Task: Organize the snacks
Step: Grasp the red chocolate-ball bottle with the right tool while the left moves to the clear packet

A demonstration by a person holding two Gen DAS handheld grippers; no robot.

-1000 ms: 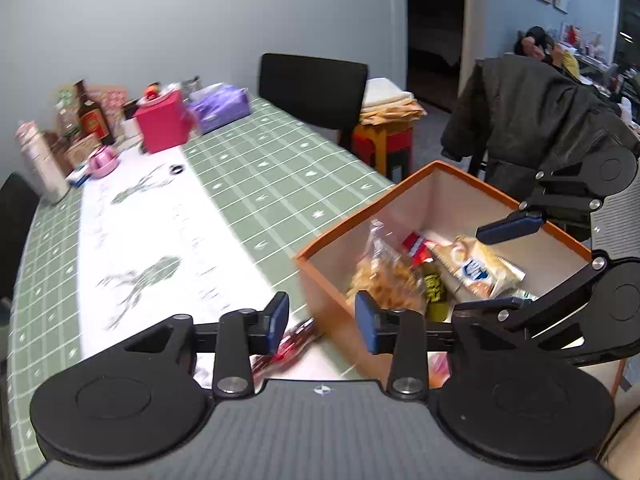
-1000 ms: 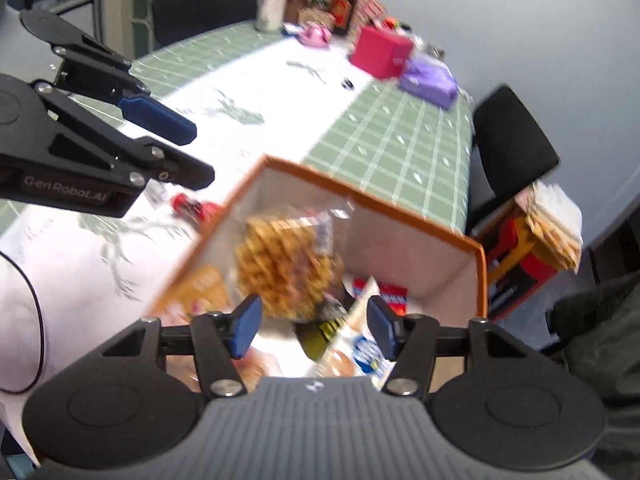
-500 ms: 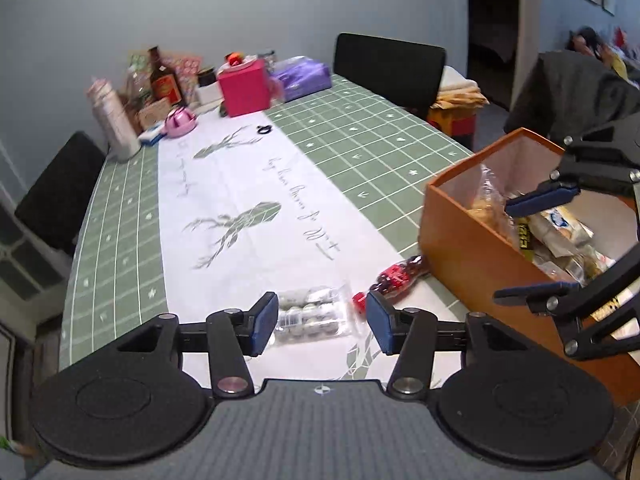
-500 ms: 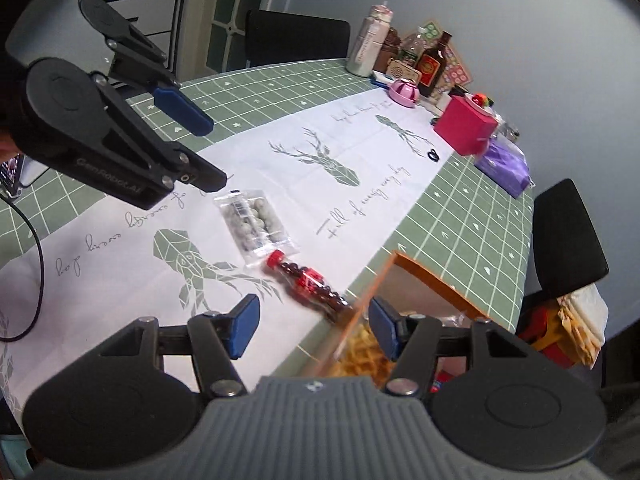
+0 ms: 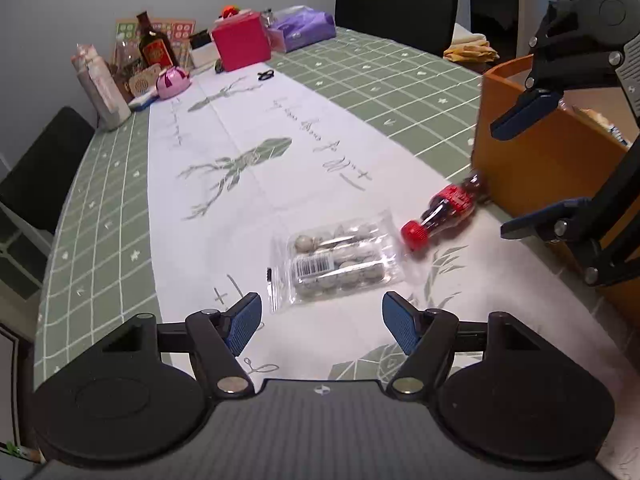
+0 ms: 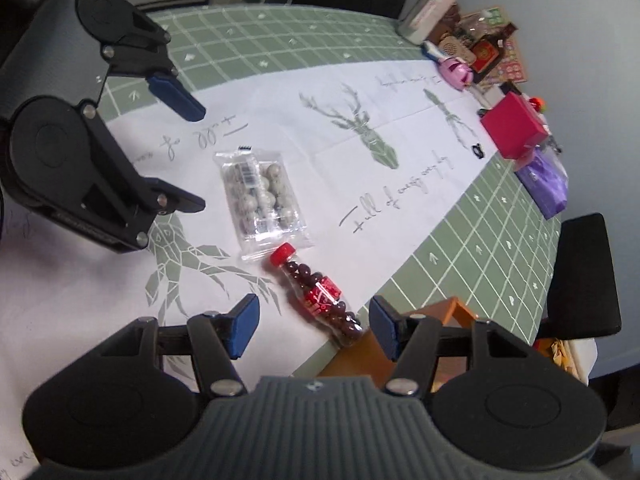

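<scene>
green checked cloth covers the table, with a white deer-print runner down its middle. from my left wrist camera, my left gripper hovers just above the runner with its jaws spread wide and nothing between them. just ahead of the fingertips lies a clear packet of pale round sweets, flat on the runner. beside it to the right, a small red-capped bottle lies on its side, its base touching the wall of the orange box. my right gripper shows at the right edge, in front of the box, jaws apart and holding nothing. at the far end stand a brown bottle, a red box and a purple pack.

from my right wrist camera, my right gripper has its jaws wide open over the table edge, and the red-capped bottle lies between and just beyond the fingertips, untouched. the orange box corner peeks behind my right finger. the sweets packet lies past the bottle's cap, nearly touching it. my left gripper hangs at the left, open, near the packet.
</scene>
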